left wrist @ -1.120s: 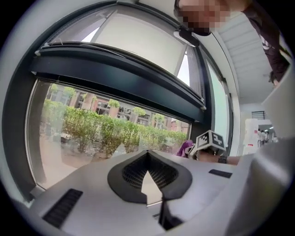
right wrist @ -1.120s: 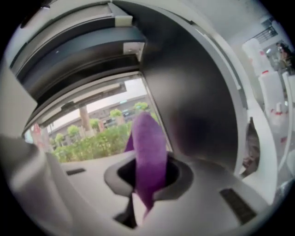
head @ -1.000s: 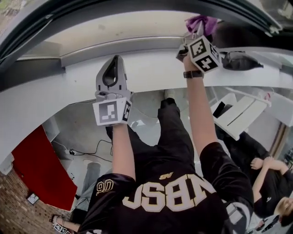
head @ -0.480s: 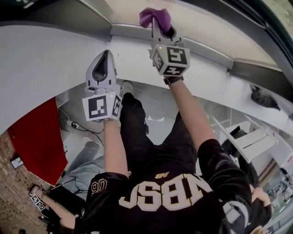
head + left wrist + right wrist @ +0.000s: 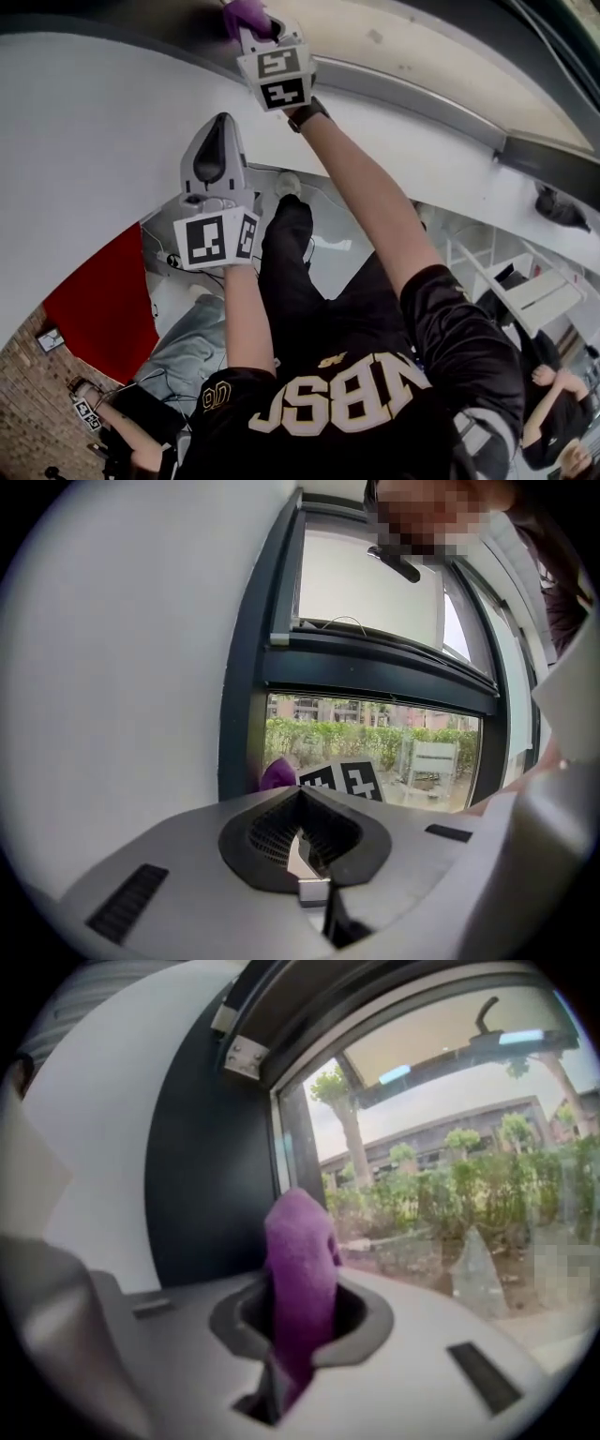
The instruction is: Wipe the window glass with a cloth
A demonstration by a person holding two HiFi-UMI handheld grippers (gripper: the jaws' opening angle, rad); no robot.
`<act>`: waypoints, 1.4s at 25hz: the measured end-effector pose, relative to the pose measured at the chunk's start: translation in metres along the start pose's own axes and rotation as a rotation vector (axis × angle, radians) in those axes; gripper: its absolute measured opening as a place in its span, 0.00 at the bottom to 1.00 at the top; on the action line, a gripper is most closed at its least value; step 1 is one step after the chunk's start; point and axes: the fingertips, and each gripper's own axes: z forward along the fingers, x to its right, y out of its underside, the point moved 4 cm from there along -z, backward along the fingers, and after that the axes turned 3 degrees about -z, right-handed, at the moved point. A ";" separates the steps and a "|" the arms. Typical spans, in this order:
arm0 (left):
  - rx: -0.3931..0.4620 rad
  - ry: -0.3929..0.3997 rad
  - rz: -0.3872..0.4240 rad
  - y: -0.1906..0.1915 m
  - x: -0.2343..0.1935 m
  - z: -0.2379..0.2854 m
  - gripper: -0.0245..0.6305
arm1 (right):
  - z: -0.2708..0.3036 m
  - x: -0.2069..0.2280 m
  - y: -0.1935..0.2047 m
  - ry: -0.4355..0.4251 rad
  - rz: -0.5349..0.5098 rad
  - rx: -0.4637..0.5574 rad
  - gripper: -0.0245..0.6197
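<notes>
My right gripper point(image 5: 247, 21) is shut on a purple cloth point(image 5: 240, 13), held up against the left end of the window. In the right gripper view the cloth point(image 5: 300, 1265) stands up out of the right gripper point(image 5: 298, 1321), close to the window glass point(image 5: 450, 1176) beside the dark left frame post point(image 5: 216, 1176). My left gripper point(image 5: 218, 131) is lower and nearer the wall; its jaws are shut with nothing in them. From the left gripper point(image 5: 302, 853) I see the glass point(image 5: 394, 747), the cloth point(image 5: 276, 773) and the right gripper's marker cube point(image 5: 343, 782).
A white wall point(image 5: 112, 667) borders the window on the left. A pale roller blind point(image 5: 370, 588) and a dark crossbar point(image 5: 375, 672) hang above the glass. Below are a red panel point(image 5: 94, 300), a white shelf unit point(image 5: 525, 291) and other people point(image 5: 553, 412).
My right gripper has carried the cloth leftward along the window, from near the right frame to the left frame post. The left gripper has swung left too and now faces the wall's edge.
</notes>
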 end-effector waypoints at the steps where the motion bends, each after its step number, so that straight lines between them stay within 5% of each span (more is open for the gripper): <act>1: 0.000 0.008 -0.001 0.000 0.005 0.002 0.06 | -0.009 0.006 -0.001 0.010 0.001 0.007 0.13; 5: 0.000 0.048 -0.021 0.007 0.050 0.012 0.06 | -0.076 0.074 0.003 0.103 0.111 0.029 0.13; 10: -0.016 0.101 -0.099 0.034 0.157 0.039 0.06 | -0.194 0.197 0.028 0.241 0.180 -0.010 0.13; 16: -0.056 0.294 -0.151 0.064 0.325 0.072 0.06 | -0.334 0.346 0.066 0.446 0.264 -0.046 0.13; 21: -0.095 0.412 -0.187 0.088 0.410 0.086 0.06 | -0.438 0.444 0.083 0.690 0.387 -0.014 0.13; 26: -0.088 0.413 -0.214 0.093 0.433 0.095 0.06 | -0.487 0.499 0.094 0.830 0.400 -0.041 0.13; 31: -0.093 0.378 -0.207 0.094 0.401 0.083 0.06 | -0.515 0.525 0.109 1.028 0.564 0.024 0.13; 35: -0.120 0.265 -0.210 0.098 0.335 0.072 0.06 | -0.480 0.484 0.110 0.990 0.575 0.012 0.13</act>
